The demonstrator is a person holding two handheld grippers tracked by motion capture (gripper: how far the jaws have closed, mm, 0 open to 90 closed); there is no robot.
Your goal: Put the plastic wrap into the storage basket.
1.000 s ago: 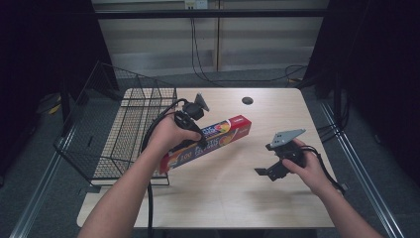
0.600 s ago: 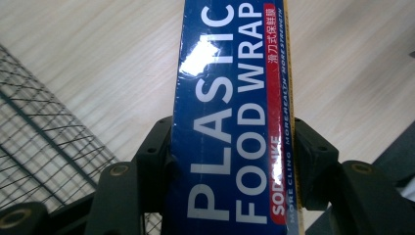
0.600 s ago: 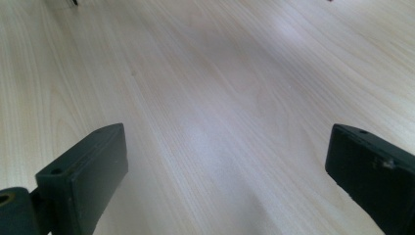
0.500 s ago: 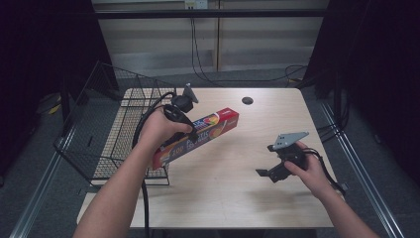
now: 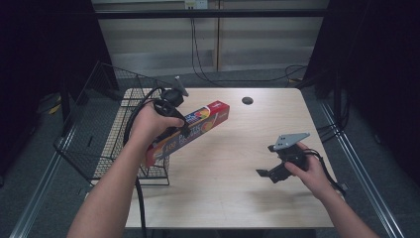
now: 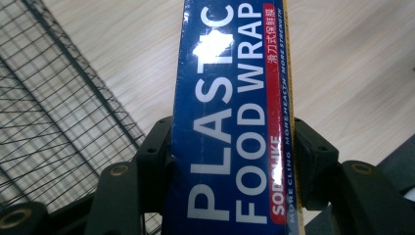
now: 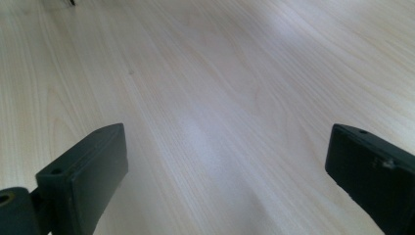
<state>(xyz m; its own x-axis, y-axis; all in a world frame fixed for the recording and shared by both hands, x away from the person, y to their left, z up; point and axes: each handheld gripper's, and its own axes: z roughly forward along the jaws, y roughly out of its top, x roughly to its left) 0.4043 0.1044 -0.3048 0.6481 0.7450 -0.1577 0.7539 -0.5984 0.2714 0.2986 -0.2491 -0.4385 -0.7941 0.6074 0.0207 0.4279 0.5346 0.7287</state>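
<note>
Long glossy cardboard plastic food wrap box (image 5: 190, 131), red and blue, left of centre, tilted above the pale woodgrain desk (image 5: 233, 198), clamped in left gripper (image 6: 230, 156), black wire basket (image 5: 99, 134) at far left, right gripper (image 7: 225, 171) jaws apart, lower right.

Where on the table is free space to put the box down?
Free: bare wood between the box and right claw, and the near edge of the table. Crowded: left side, where the wire basket stands.
</note>
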